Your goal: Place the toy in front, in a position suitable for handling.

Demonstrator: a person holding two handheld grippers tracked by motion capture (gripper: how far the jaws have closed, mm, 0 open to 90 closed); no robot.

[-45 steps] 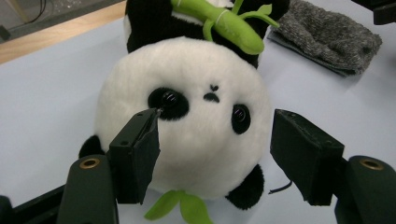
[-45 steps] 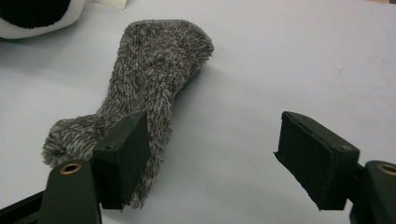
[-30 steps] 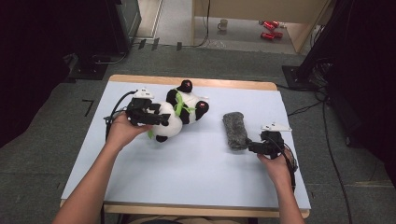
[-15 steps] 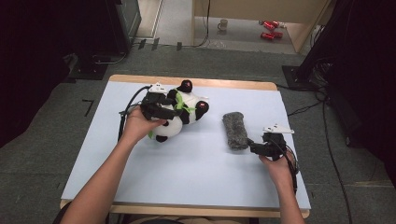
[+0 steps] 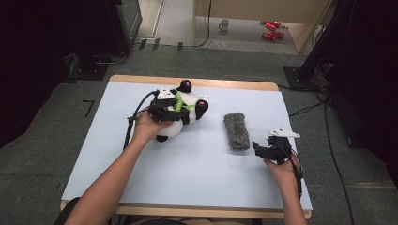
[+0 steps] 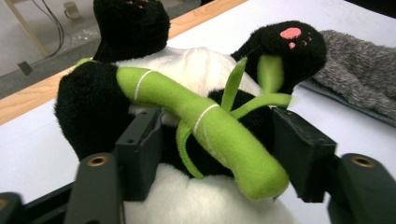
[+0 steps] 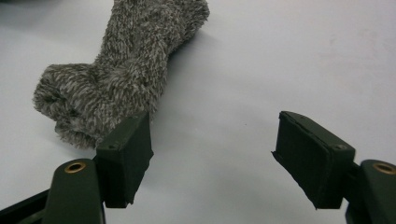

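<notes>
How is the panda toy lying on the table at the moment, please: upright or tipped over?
Tipped over: the panda toy lies on its back, pink-padded feet raised, with the left gripper at its belly beside the green bamboo.

Open pale table (image 5: 197,178) across the lower centre and lower left of the high view; plush panda (image 5: 185,110) blocking the upper middle; grey furry sock (image 5: 236,130) lying right of centre; a clear lane between the two; bare strip along the far right edge.

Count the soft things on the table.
2: a plush panda at the table's far left, and a grey fuzzy sock lying right of it.
</notes>
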